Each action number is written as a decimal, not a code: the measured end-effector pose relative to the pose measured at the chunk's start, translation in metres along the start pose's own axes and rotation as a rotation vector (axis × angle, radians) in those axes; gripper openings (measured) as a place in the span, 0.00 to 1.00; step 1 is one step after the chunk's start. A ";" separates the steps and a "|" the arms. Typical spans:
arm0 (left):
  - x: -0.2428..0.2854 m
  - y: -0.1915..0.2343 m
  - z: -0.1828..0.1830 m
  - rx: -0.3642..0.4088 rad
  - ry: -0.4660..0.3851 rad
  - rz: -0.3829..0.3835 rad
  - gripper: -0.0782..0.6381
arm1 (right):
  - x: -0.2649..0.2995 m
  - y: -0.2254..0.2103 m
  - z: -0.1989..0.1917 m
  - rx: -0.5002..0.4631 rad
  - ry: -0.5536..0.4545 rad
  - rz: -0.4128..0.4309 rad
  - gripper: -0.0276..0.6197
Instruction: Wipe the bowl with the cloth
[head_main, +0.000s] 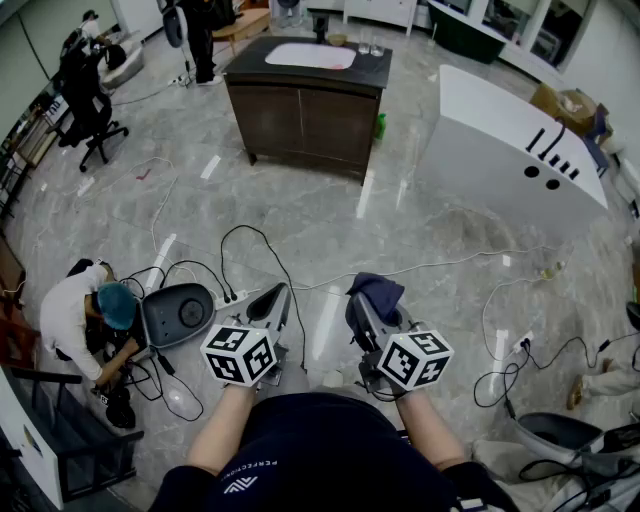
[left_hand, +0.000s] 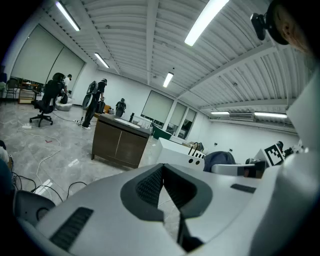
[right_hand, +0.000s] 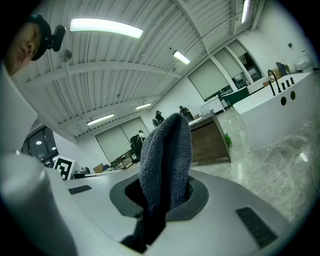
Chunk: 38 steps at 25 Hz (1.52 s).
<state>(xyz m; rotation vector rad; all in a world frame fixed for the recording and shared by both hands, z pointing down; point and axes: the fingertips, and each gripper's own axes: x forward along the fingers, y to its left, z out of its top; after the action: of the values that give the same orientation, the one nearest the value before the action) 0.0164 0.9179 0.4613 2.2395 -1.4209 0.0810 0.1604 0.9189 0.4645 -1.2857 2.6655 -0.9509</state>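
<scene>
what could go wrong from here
Cables trail across the floor ahead; a step toward the dark cabinet could snag one.
The cloth is only pinched in the right gripper; hard rubbing might pull it loose.
The left gripper is shut and empty, so nothing would steady a bowl.

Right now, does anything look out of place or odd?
Loose cables trail across the floor ahead, a likely trip hazard. The right gripper is shut on the cloth, yet no bowl is in view.
</scene>
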 end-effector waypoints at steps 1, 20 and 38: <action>0.001 0.002 -0.002 -0.005 0.010 0.000 0.11 | 0.000 0.000 -0.001 0.004 0.001 0.000 0.14; 0.093 0.070 0.032 -0.019 0.068 -0.092 0.11 | 0.089 -0.030 0.030 -0.002 0.003 -0.088 0.14; 0.169 0.222 0.122 0.019 0.086 -0.185 0.11 | 0.291 -0.011 0.094 0.015 -0.073 -0.095 0.14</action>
<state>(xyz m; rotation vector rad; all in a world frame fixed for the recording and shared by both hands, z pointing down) -0.1235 0.6484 0.4855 2.3424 -1.1676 0.1281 0.0035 0.6565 0.4593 -1.4269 2.5589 -0.9130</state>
